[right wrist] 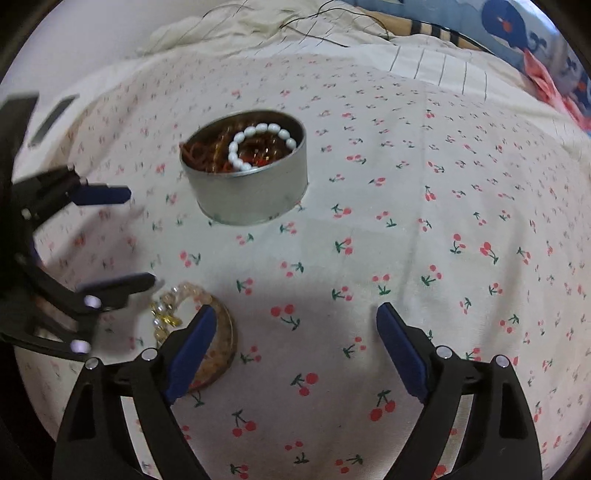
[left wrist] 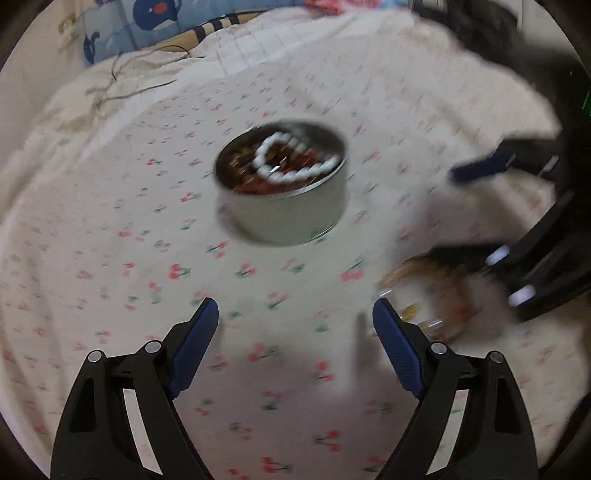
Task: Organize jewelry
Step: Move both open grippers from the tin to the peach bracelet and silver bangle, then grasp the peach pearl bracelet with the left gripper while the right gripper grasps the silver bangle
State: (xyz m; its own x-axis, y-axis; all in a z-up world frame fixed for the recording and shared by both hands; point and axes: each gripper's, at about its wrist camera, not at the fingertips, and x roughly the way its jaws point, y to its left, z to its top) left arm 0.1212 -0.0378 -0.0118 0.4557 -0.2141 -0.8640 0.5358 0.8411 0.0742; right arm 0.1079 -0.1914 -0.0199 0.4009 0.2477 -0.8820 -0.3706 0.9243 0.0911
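Observation:
A round silver tin (right wrist: 251,177) stands on the cherry-print sheet; it also shows in the left wrist view (left wrist: 284,192). It holds a white bead bracelet (right wrist: 258,147) on top of brown and amber beads. A pale bead bracelet with a gold charm (right wrist: 173,306) and a brown bangle (right wrist: 221,354) lie on the sheet near the right gripper's left finger. They show blurred in the left wrist view (left wrist: 428,302). My left gripper (left wrist: 295,314) is open and empty, also seen from the side (right wrist: 144,236). My right gripper (right wrist: 295,317) is open and empty above the sheet.
The cherry-print sheet (right wrist: 424,229) covers the bed. A rumpled cream blanket (right wrist: 240,33) with thin cords lies at the back. A blue whale-print pillow (right wrist: 517,33) sits at the far right. The left wrist view is motion-blurred.

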